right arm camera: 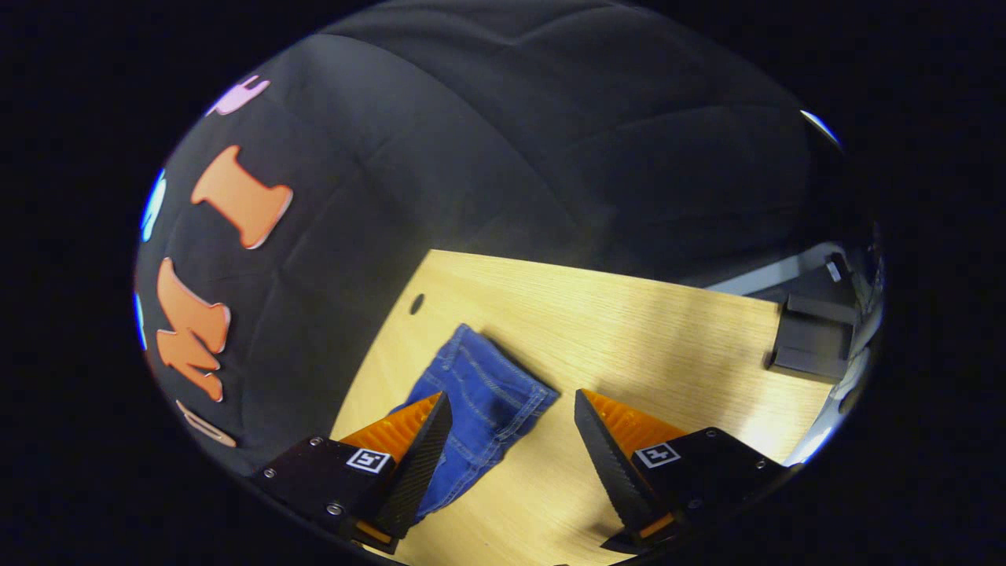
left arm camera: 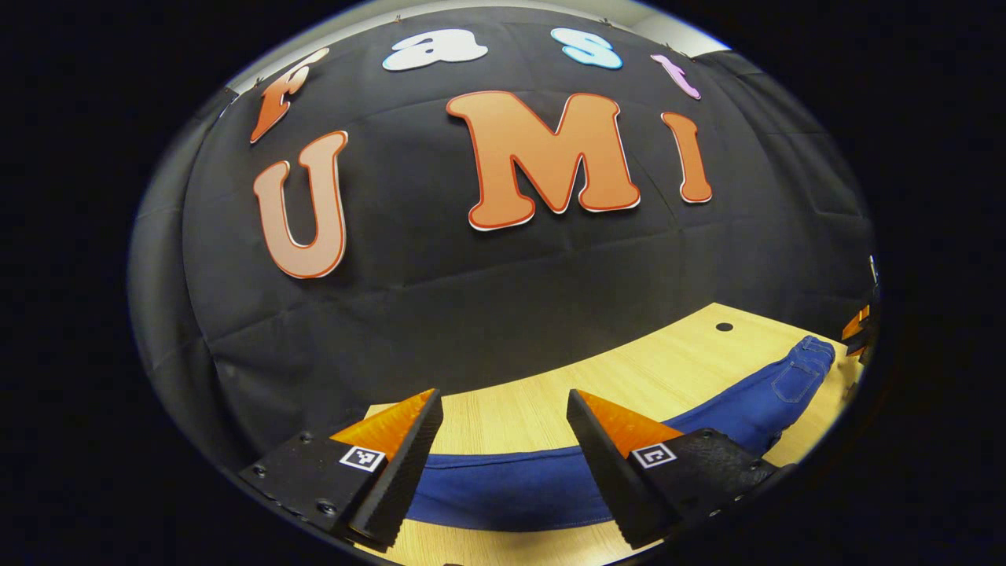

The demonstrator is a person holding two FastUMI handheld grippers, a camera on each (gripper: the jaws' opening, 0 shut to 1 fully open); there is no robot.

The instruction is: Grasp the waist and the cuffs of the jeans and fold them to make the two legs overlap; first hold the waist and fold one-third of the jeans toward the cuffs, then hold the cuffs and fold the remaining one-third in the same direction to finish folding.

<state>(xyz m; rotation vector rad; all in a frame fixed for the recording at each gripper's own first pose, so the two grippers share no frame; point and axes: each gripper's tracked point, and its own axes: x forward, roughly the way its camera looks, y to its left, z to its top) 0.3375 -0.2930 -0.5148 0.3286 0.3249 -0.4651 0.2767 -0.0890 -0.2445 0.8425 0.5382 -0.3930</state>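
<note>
Blue jeans (left arm camera: 550, 479) lie stretched across the light wooden table (left arm camera: 668, 369), legs overlapped into one long strip. In the left gripper view my left gripper (left arm camera: 503, 464) is open above the leg end, the cloth passing under the gap between its fingers. The waist with a back pocket (left arm camera: 794, 377) lies far off at the right. In the right gripper view the waist end of the jeans (right arm camera: 487, 401) lies just ahead of my right gripper (right arm camera: 511, 456), which is open and above it, its left finger over the denim edge. Nothing is held.
A small round hole (right arm camera: 416, 303) sits in the table near the back wall. A dark grey block-like object (right arm camera: 813, 338) stands at the table's far right edge. Bare wood (right arm camera: 668, 346) stretches right of the waist.
</note>
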